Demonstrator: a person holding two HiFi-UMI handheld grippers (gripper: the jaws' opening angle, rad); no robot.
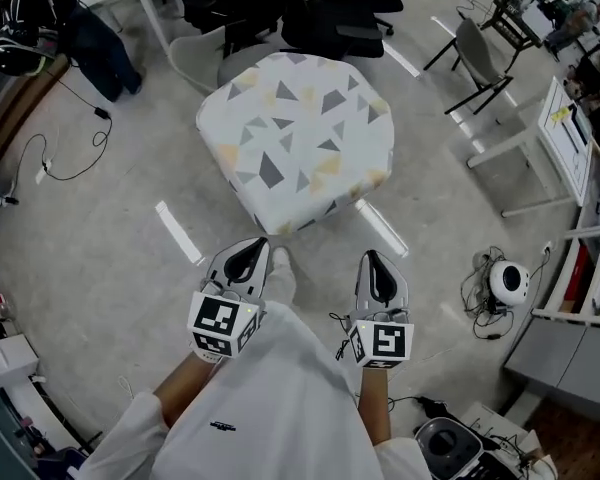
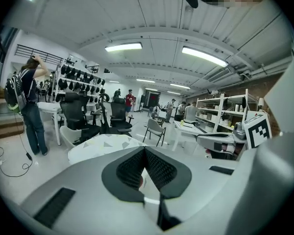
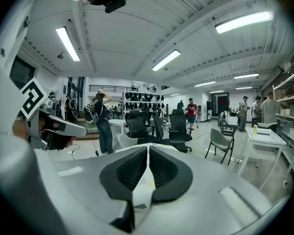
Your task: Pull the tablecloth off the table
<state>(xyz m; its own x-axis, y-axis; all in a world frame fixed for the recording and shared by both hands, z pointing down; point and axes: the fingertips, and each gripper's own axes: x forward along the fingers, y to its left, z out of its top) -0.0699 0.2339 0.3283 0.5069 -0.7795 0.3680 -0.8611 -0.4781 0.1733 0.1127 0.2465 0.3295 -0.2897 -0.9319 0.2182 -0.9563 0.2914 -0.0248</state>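
A white tablecloth (image 1: pixel 300 133) printed with grey and yellow triangles covers a small table, draping over all its sides. It lies smooth and undisturbed. My left gripper (image 1: pixel 264 243) is shut, its tip just short of the cloth's near hanging corner. My right gripper (image 1: pixel 368 256) is also shut, a little below and to the right of the cloth's near right edge. In the left gripper view the cloth (image 2: pixel 95 145) shows beyond the closed jaws (image 2: pixel 144 148). The right gripper view has it (image 3: pixel 132 147) just past the closed jaws (image 3: pixel 148 147). Neither gripper visibly holds anything.
Black office chairs (image 1: pixel 330 8) crowd the table's far side, and a grey chair (image 1: pixel 480 53) stands at the far right. A white desk (image 1: pixel 540 138) is on the right. A round white device with cables (image 1: pixel 508 281) lies on the floor. A person with a backpack (image 2: pixel 29 106) stands at the left.
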